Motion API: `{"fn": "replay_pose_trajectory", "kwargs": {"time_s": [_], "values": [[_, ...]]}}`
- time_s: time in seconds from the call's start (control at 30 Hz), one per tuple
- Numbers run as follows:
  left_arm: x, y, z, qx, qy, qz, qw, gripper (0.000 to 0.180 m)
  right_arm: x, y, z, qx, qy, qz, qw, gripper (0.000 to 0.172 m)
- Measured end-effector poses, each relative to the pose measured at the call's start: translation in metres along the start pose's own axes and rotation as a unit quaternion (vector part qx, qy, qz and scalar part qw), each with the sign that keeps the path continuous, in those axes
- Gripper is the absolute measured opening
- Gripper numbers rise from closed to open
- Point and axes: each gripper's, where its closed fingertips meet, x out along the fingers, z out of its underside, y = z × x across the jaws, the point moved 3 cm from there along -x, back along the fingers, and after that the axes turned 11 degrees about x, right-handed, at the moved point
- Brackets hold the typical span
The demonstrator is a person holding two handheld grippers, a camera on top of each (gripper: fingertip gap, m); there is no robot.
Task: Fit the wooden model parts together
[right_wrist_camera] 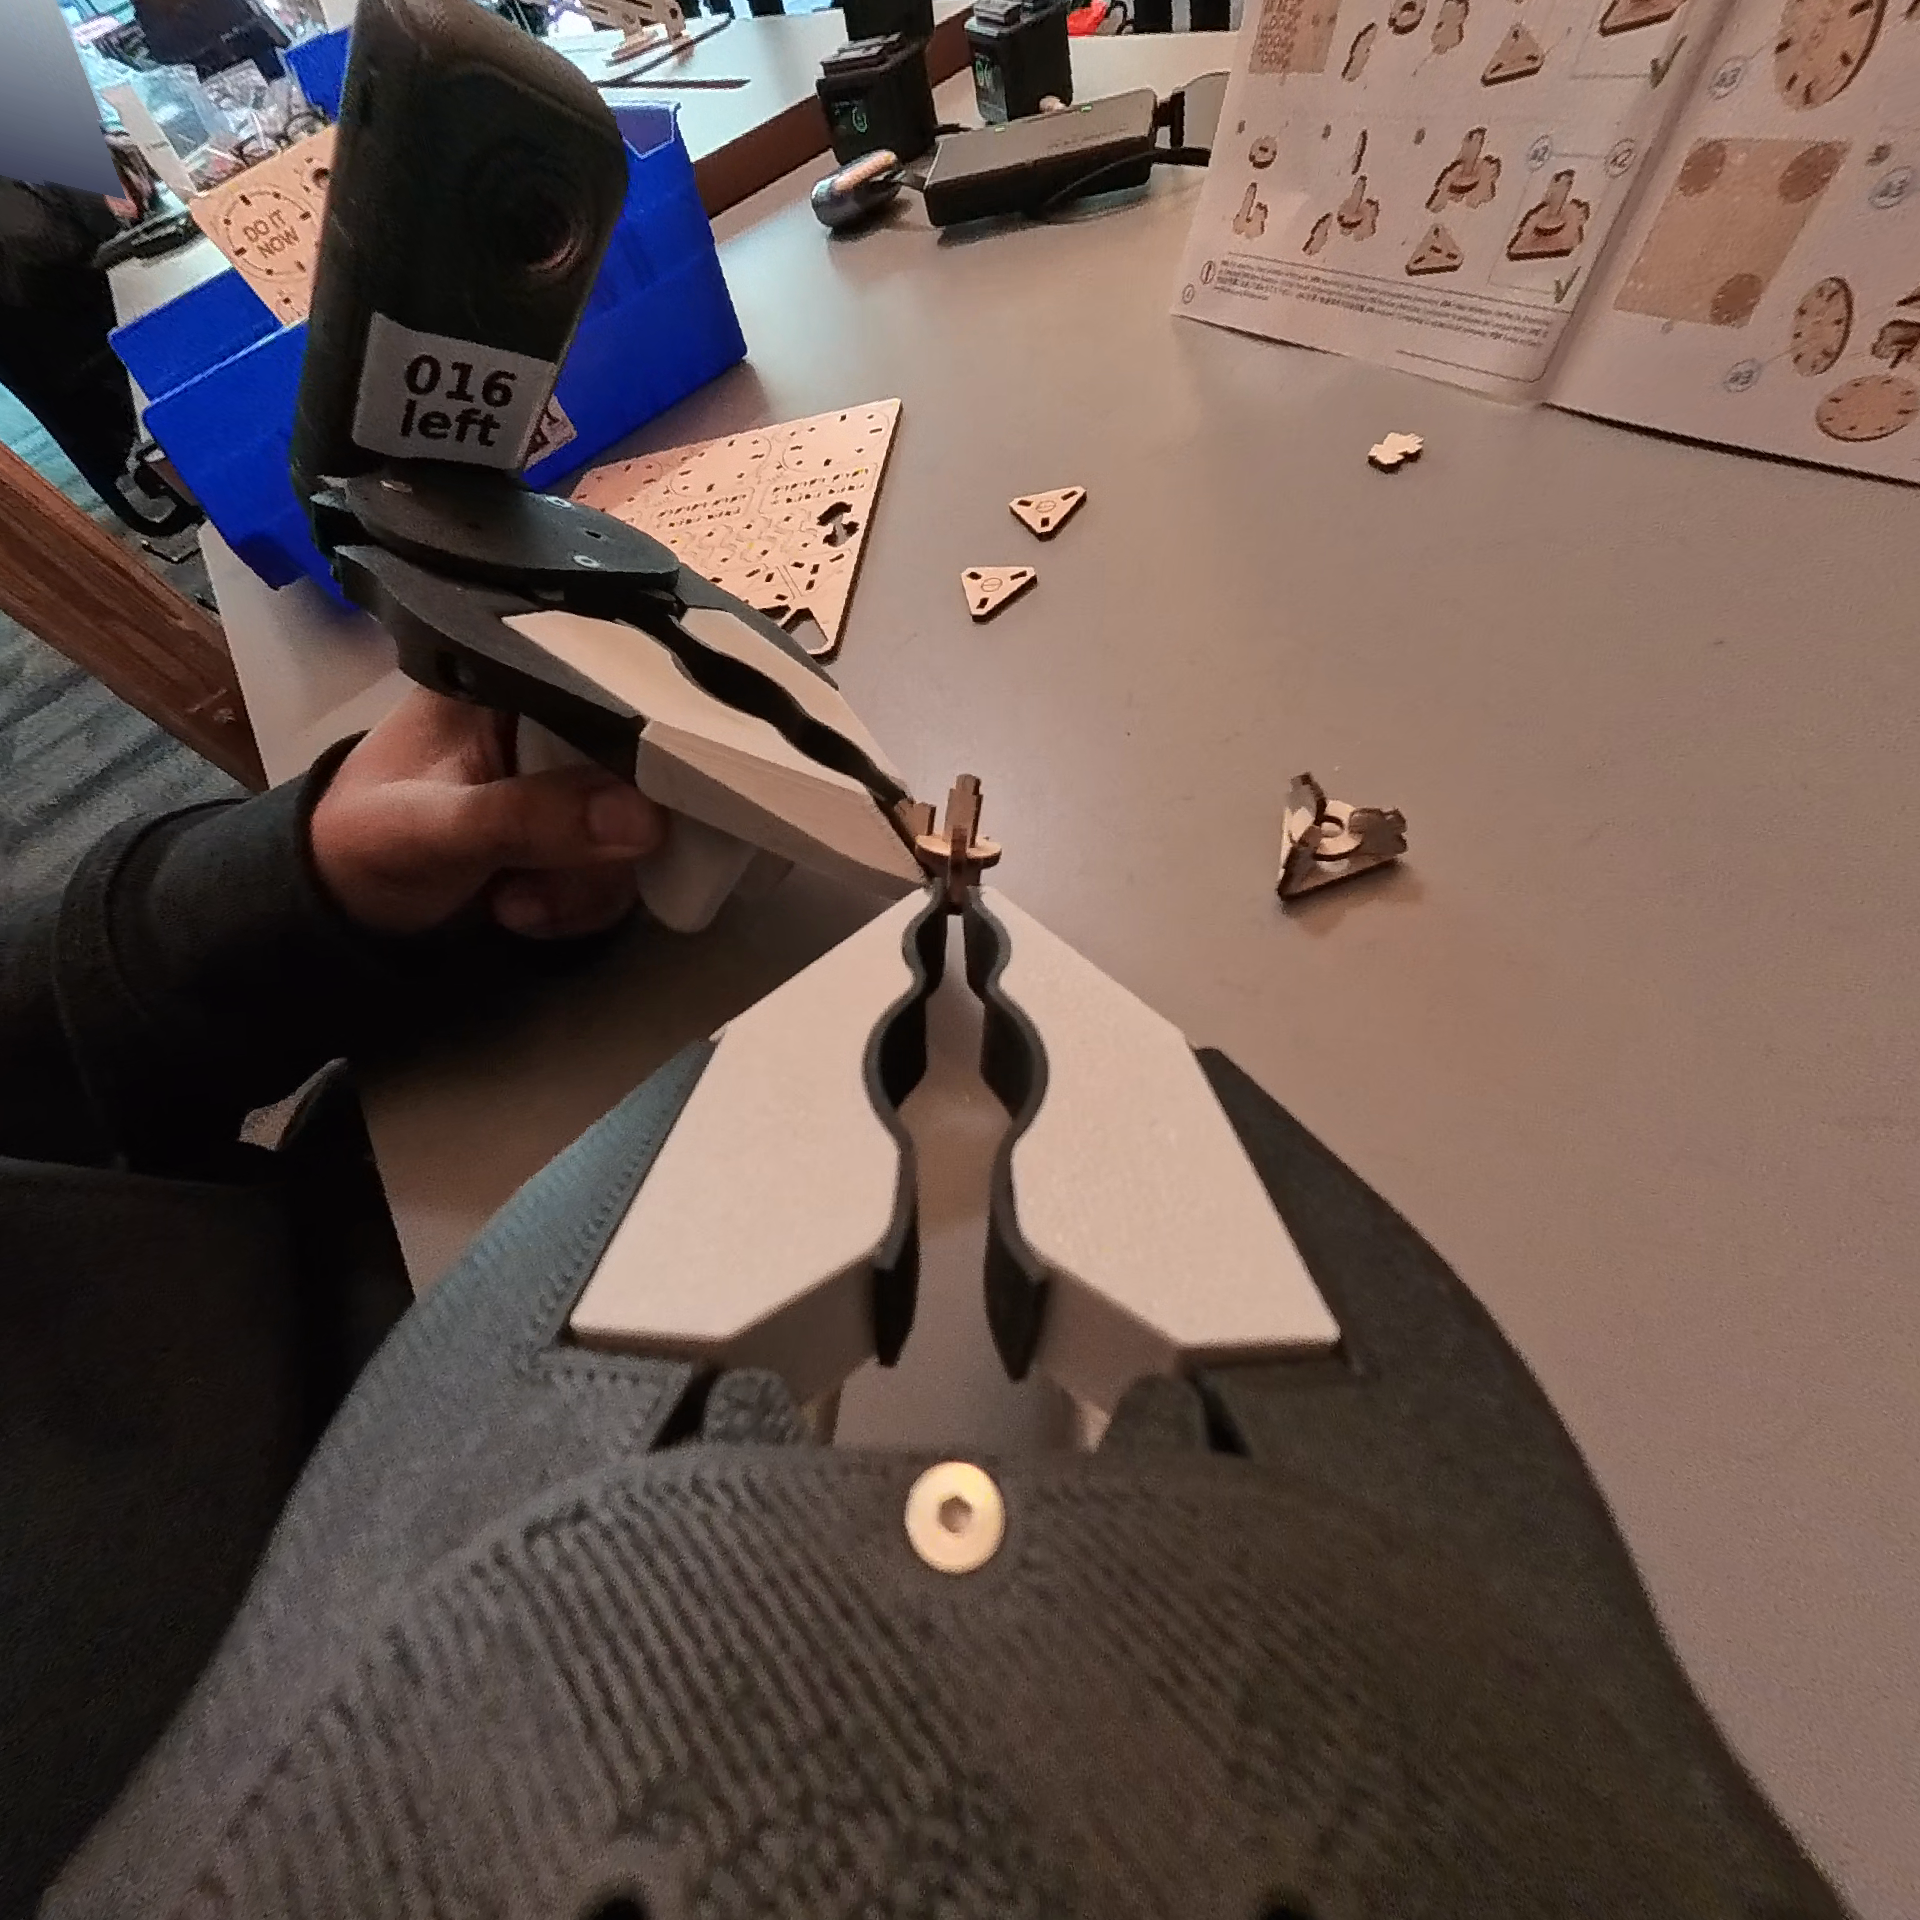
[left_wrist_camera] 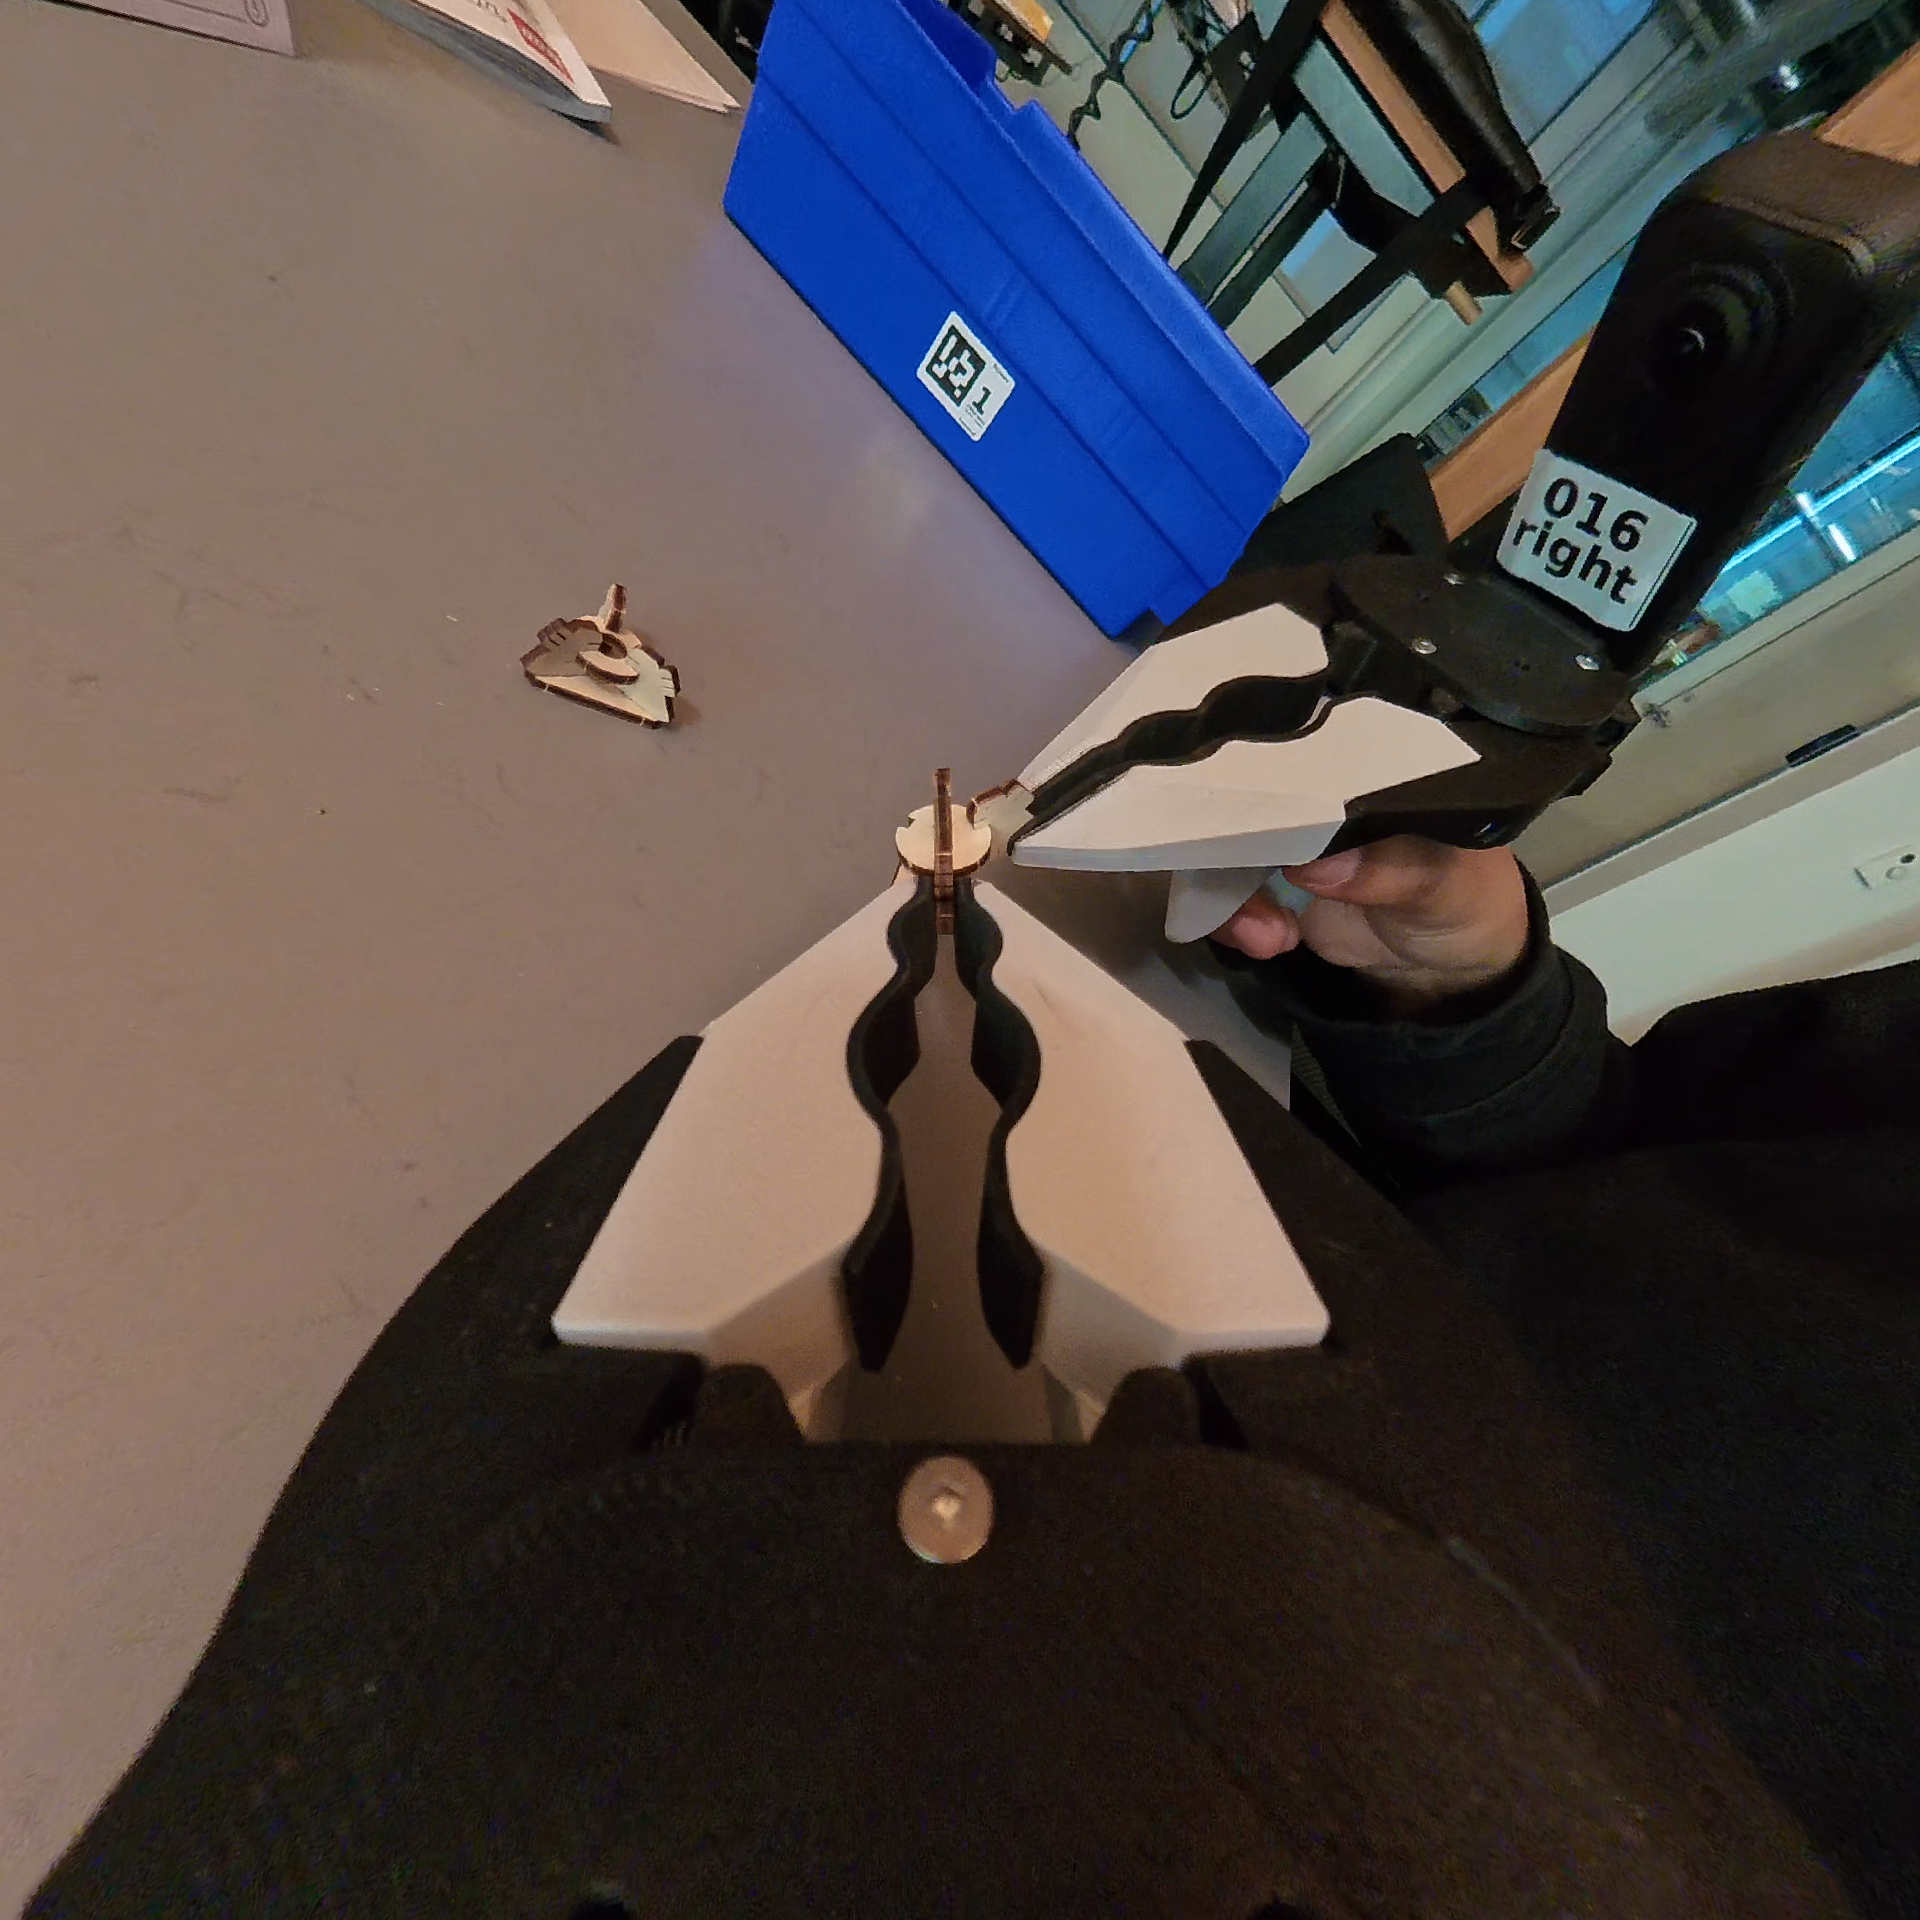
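Item: wooden pin-and-disc piece [left_wrist_camera: 940, 847], aloft above mid-table. My left gripper [left_wrist_camera: 943, 902] clenches its pin; my right gripper [right_wrist_camera: 954, 896] pinches a small wooden tab [left_wrist_camera: 1000, 805] (beside the disc). I'd keep both square.

Two hand-held grippers are counted, the left gripper [left_wrist_camera: 940, 899] and the right gripper [right_wrist_camera: 951, 902], each with two white fingers [left_wrist_camera: 769, 1143]. Between their tips one small pale wooden disc crossed by slotted wooden strips [left_wrist_camera: 941, 840] is counted. Beyond that disc on the grey table [right_wrist_camera: 1455, 1039], one assembled triangular wooden piece [right_wrist_camera: 1338, 840] is seen, two flat wooden triangles [right_wrist_camera: 1047, 509] [right_wrist_camera: 997, 590], one small lobed wooden bit [right_wrist_camera: 1394, 449], one triangular laser-cut plywood sheet [right_wrist_camera: 769, 499], one open illustrated paper booklet [right_wrist_camera: 1558, 208] and two blue plastic bins [right_wrist_camera: 665, 270] [right_wrist_camera: 312, 62].
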Motion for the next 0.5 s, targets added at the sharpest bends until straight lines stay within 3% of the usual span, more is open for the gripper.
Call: {"fn": "replay_pose_trajectory", "kwargs": {"time_s": [0.5], "values": [[-0.0008,0.0007,-0.0013,0.004,0.008,-0.013,1.0,0.0,0.0009,-0.0001,0.0002,0.026,0.03,0.003,0.999,0.001]]}}
